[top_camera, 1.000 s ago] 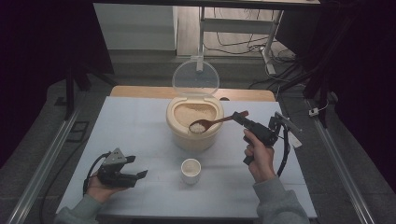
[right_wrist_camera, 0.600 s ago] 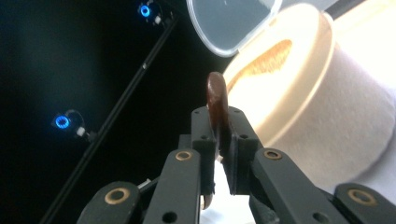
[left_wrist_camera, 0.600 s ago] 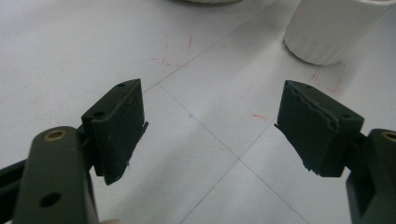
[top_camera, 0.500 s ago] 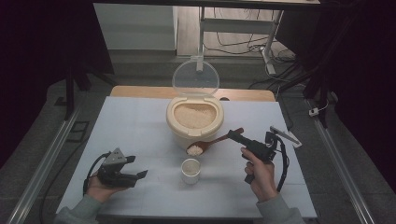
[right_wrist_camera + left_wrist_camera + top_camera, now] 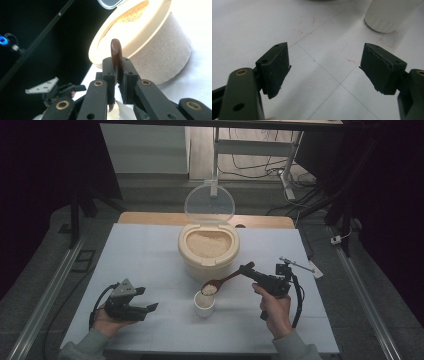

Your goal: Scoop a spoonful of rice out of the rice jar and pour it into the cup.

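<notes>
The right gripper (image 5: 246,268) was clenched on the handle of a brown wooden spoon (image 5: 223,282). In the right gripper view the two black jaws pressed flat against both sides of the handle (image 5: 115,53), whose rounded dark-brown end rose just above the pads. The spoon ran from the jaws toward the 8 o'clock direction in the high view, sloping down to its bowl. The bowl carried a small heap of pale rice (image 5: 209,289) and hung directly over the mouth of a small white cup (image 5: 204,306); whether the bowl touched the rim could not be told.

The cup was a plain, round, upright vessel standing on the white table (image 5: 140,255), at 6 o'clock from the rice container (image 5: 208,257) and just beside it. The container was a cream-coloured round tub with a speckled wall, filled nearly to the rim with light-brown grain. Its clear round lid (image 5: 209,203) stood open and upright at the 12 o'clock edge.

The left gripper (image 5: 146,306) lay low at the table at 9 o'clock from the cup, well apart from it, held in the person's left hand (image 5: 107,320). Its jaws stood wide and released, with only bare table between the pads (image 5: 275,66). The foot of the cup (image 5: 388,15) appeared at 1 o'clock in the left gripper view.
</notes>
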Tool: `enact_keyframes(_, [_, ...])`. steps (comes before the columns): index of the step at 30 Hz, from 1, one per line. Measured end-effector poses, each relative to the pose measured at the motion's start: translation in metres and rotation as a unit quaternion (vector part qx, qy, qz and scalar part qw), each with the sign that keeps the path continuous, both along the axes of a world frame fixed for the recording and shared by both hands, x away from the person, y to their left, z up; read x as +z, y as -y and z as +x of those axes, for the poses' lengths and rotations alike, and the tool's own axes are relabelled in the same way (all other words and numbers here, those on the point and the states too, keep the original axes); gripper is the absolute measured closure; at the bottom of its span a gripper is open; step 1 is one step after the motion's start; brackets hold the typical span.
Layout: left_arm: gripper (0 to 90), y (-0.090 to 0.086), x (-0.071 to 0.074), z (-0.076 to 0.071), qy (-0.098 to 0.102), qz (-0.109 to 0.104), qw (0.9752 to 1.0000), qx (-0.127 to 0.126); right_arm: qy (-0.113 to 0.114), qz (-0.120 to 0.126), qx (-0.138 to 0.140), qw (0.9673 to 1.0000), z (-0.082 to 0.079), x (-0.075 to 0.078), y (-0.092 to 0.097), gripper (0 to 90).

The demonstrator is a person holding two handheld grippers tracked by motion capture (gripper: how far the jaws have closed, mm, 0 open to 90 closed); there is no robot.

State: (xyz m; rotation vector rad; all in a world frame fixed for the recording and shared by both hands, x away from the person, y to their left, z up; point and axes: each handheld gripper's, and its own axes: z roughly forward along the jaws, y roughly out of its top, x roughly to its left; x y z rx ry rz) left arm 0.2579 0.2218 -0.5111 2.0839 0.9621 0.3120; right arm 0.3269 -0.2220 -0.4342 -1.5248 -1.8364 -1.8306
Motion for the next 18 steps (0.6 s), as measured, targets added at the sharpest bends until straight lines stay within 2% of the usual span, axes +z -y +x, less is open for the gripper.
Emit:
enact_keyframes(5, [23.0,0.0,0.0,0.0,-0.001,0.0,1.0,0.0,0.036,-0.038,0.005,0.9986,-0.003,0.007,-0.009,83.9])
enact_keyframes(9, [23.0,0.0,0.0,0.0,0.0,0.001,1.0,-0.001,0.07,-0.066,0.013,0.9953,-0.01,0.013,-0.015,83.9])
enact_keyframes(12, [23.0,0.0,0.0,0.0,-0.001,0.002,1.0,-0.001,0.109,-0.084,0.023,0.9902,-0.016,0.018,-0.018,83.9])
enact_keyframes(16, [22.9,0.0,-0.001,0.0,-0.001,0.003,1.0,-0.001,0.168,-0.116,0.041,0.9781,-0.026,0.026,-0.021,83.9])
enact_keyframes(18, [22.9,0.001,0.0,0.0,0.0,0.004,1.0,-0.001,0.177,-0.118,0.045,0.9761,-0.028,0.027,-0.021,84.0])
